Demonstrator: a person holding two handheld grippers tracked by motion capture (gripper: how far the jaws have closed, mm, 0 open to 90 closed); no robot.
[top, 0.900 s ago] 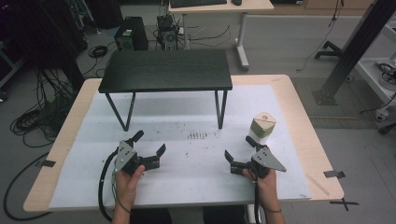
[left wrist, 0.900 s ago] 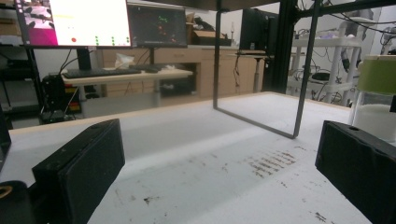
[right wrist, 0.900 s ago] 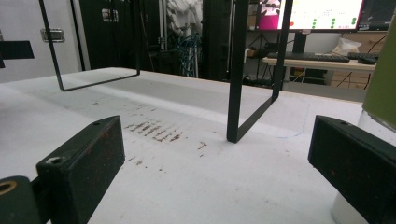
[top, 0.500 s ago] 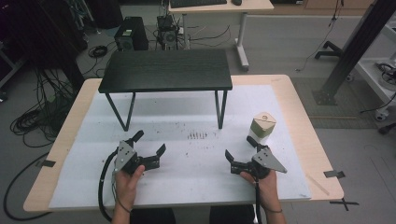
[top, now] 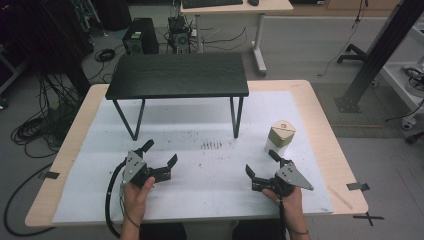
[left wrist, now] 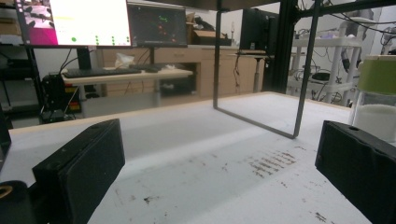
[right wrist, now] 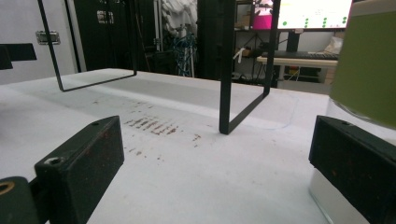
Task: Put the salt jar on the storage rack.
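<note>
The green-lidded jar [top: 281, 136] is standing upright at the right-centre of the frame, just above the right gripper [top: 262, 169], whose jaws are gaping empty, while the left gripper [top: 160, 153], also spread, is sitting farther off.

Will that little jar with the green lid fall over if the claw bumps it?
Maybe. The jar stands upright and looks taller than wide, so a high nudge could tip it. Its clear, smooth wall may be slippery, perhaps breakable.

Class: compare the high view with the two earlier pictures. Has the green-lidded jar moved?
No. The jar stands at the same spot on the white mat, just right of the black stand's right front leg, as before.
</note>
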